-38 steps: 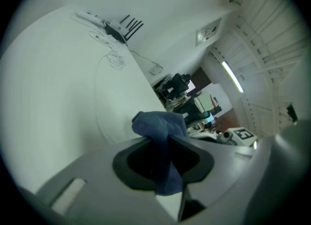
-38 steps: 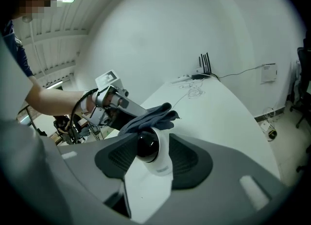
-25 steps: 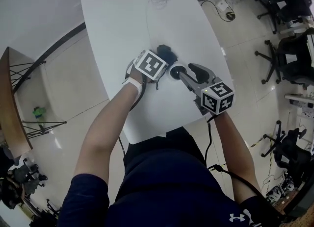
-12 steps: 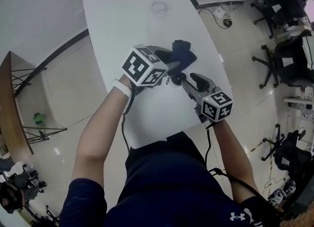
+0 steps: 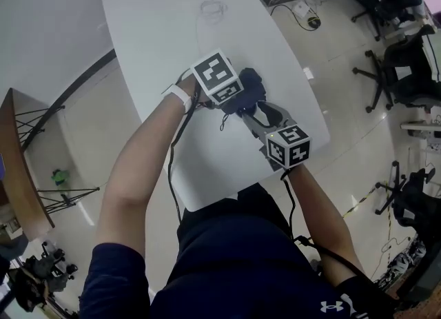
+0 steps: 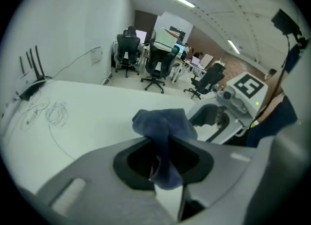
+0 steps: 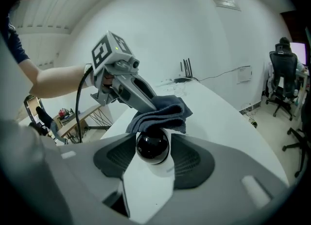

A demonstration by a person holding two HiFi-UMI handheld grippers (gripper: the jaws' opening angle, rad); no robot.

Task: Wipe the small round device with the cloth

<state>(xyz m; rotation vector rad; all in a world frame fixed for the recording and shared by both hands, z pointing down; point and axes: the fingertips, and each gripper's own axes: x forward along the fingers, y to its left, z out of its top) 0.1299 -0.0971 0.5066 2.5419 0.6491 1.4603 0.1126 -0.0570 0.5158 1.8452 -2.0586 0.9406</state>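
Note:
The small round device (image 7: 153,147), white with a black glossy dome, sits between the jaws of my right gripper (image 7: 154,139). The pads rest against its sides. These jaws have just been opening a little, with the device still between them. A dark blue cloth (image 7: 161,113) lies bunched on top of the device. My left gripper (image 6: 163,144) is shut on the cloth (image 6: 163,124) and reaches in from the left. In the head view the cloth (image 5: 251,92) hides the device, with my left gripper (image 5: 240,101) and my right gripper (image 5: 246,115) meeting over the table's right side.
The white oval table (image 5: 165,42) carries thin cables (image 5: 212,9) at its far end. Its right edge runs close beside both grippers. Office chairs (image 5: 406,69) stand on the floor to the right. A wooden table (image 5: 17,166) is at the left.
My left gripper lifted the cloth off the table, rolled over, and brought it onto the device. The right gripper dipped slightly and kept the device between its jaws.

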